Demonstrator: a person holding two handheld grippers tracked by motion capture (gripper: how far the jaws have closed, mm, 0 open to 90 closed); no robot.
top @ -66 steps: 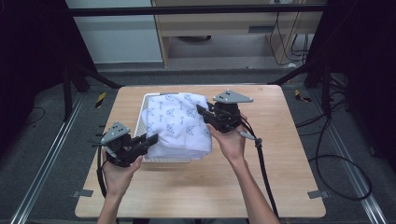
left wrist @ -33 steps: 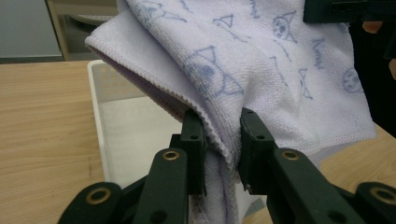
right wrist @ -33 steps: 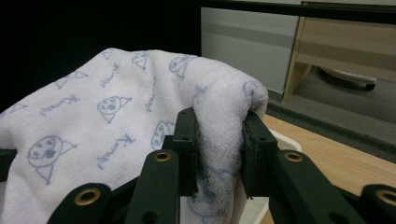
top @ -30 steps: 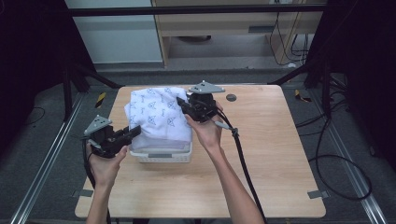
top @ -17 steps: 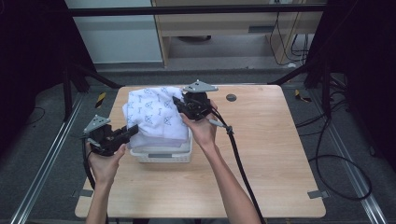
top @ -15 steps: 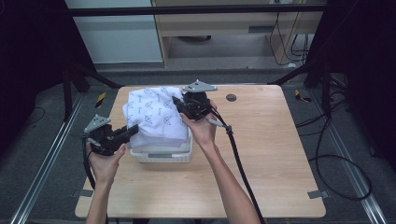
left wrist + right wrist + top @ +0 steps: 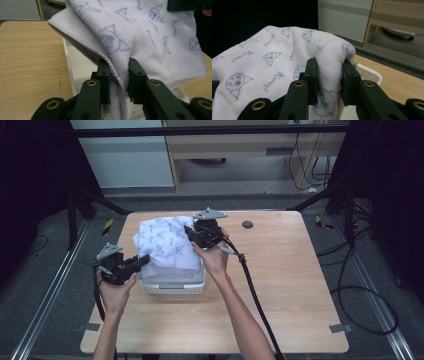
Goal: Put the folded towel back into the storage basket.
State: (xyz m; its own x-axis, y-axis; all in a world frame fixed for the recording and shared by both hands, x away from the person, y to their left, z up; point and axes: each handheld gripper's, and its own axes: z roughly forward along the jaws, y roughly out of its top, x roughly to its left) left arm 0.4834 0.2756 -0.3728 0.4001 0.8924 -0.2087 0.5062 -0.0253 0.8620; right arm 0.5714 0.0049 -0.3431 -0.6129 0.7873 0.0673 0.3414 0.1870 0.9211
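Fingers [image 7: 103, 75] of the left gripper [image 7: 131, 265] were clamped on a hemmed fold at the near-left edge of the towel [image 7: 165, 245]; in the left gripper view the cloth bunched between both black fingers, hem visible and a tail hanging below them. Left hand [image 7: 116, 292] held the tool at the left side of the white basket [image 7: 175, 287].

Towel: white terry with a pale blue cat-face print, draped over and partly in the basket, which sat on the worktop [image 7: 280, 295] left of centre. Cloth was lifted above the rim, spanning between the two grippers.

Right gripper [image 7: 197, 236] stood at the far-right part of the towel, its fingers [image 7: 312, 75] closed on a thick rounded fold. In the right gripper view the pile bulged over both fingers, and the perforated basket rim showed just behind. Right hand [image 7: 215, 257] came in over the basket's right side; its cable trailed across the worktop.

Handling, as judged: light, soft, fully limp. It would sag wherever unsupported and take no shape of its own. The terry pile looked grippy, so slip seemed unlikely; not fragile. Best hold points would be hems or corners, pinching a single layer rather than a fat fold, since a bunched grip hides which edge is held. Possible snag on the basket rim or its holes if dragged sideways.

Small dark round mark on the worktop to the far right of the basket; could not tell what it was.
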